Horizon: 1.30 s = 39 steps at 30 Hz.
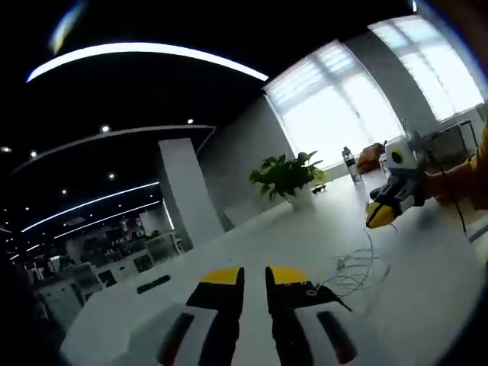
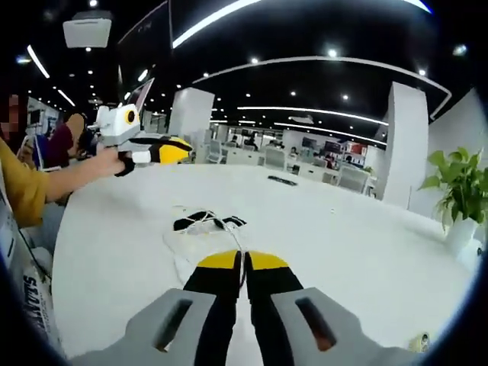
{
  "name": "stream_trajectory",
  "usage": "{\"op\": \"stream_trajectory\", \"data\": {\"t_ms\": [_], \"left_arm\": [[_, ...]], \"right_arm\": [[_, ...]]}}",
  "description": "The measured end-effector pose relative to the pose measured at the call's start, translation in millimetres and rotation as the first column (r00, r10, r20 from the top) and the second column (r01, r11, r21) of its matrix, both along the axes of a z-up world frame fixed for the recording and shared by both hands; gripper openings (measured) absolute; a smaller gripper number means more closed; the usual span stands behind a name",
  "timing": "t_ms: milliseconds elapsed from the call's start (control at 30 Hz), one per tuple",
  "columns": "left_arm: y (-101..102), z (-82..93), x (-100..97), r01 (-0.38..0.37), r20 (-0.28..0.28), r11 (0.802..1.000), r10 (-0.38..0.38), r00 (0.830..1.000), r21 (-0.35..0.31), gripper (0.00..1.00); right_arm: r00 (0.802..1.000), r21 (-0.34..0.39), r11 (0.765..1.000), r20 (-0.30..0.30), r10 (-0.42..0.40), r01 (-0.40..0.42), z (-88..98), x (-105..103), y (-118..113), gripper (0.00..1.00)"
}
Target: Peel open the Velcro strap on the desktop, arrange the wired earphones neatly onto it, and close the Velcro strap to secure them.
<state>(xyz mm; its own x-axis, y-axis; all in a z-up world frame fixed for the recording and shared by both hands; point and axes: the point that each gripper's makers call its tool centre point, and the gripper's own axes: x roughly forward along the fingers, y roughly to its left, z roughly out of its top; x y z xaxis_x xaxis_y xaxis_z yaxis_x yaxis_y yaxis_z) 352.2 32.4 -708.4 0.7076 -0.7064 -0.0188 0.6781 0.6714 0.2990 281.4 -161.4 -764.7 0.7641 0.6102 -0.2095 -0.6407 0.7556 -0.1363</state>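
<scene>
Left gripper [image 1: 255, 276] sat low over the big white round counter [image 1: 305, 244], its yellow-tipped black fingers [image 1: 221, 278] a narrow gap apart, holding nothing. The thin white wired earphones [image 1: 352, 268] lay in a loose tangle on the counter just to its right, w/ one strand running up toward the right gripper [image 1: 379, 215], held above the counter by a hand in a yellow sleeve. Right gripper [image 2: 244, 261] had its fingers closed together; couldn't tell if cable was pinched. Just beyond its tips lay the black Velcro strap [image 2: 200, 221] across the earphone cable. A green potted plant [image 1: 288, 177] stood farther back.
</scene>
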Motion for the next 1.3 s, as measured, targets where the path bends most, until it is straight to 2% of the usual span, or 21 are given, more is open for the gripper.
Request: {"op": "stream_trajectory", "data": {"t_ms": [67,300,367,433,500,633,767,933,1033,1133,1300], "left_arm": [[-4,-5.2,3.3,0.0,-0.005,1.0,0.0,1.0,0.003,0.16],[-19,-22.8,0.4,0.018,-0.014,1.0,-0.018,1.0,0.018,0.16],[-20,-26.3,-3.1,0.026,-0.018,0.999,-0.026,0.999,0.02,0.16],[-21,-32.5,-12.0,0.047,-0.034,0.999,-0.047,0.998,0.012,0.16],[-25,-36.3,-16.3,0.064,-0.073,0.998,-0.064,0.995,-0.013,0.16],[-32,-39.7,-19.2,0.083,-0.103,0.996,-0.086,0.991,-0.037,0.16],[-36,-48.6,-25.6,0.092,-0.089,0.996,-0.09,0.992,0.019,0.16],[-35,-51.7,-28.9,0.105,-0.1,0.994,-0.102,0.99,0.025,0.16],[-34,-50.2,-27.4,0.103,-0.106,0.995,-0.102,0.989,0.011,0.16],[-31,-48.4,-26.5,0.096,-0.099,0.995,-0.094,0.991,0.009,0.16],[-28,-47.4,-24.5,0.081,-0.086,0.997,-0.08,0.993,0.014,0.16]], "right_arm": [[1.0,0.063,0.998,-0.006,0.017,-0.017,6.7,-4,4,0.06],[0.999,0.096,0.994,0.027,0.048,-0.05,34.9,-17,17,0.08],[0.998,0.096,0.994,0.032,0.045,-0.048,38.4,-20,17,0.09],[0.997,0.062,0.998,0.073,-0.001,-0.003,40.4,-20,5,0.09],[0.998,0.055,0.998,0.062,-0.016,0.013,36.2,-20,2,0.08],[0.998,0.121,0.99,0.029,0.062,-0.065,38.8,-28,29,0.08],[0.987,0.138,0.977,0.028,0.16,-0.163,48.1,-32,66,0.09],[0.98,0.118,0.974,0.047,0.191,-0.195,55.2,-15,84,0.09],[0.981,0.121,0.973,0.027,0.195,-0.196,54.3,-1,85,0.09],[0.976,0.144,0.968,-0.035,0.213,-0.206,42.7,11,89,0.09],[0.975,0.175,0.964,-0.062,0.212,-0.198,24.2,27,91,0.1]]}}
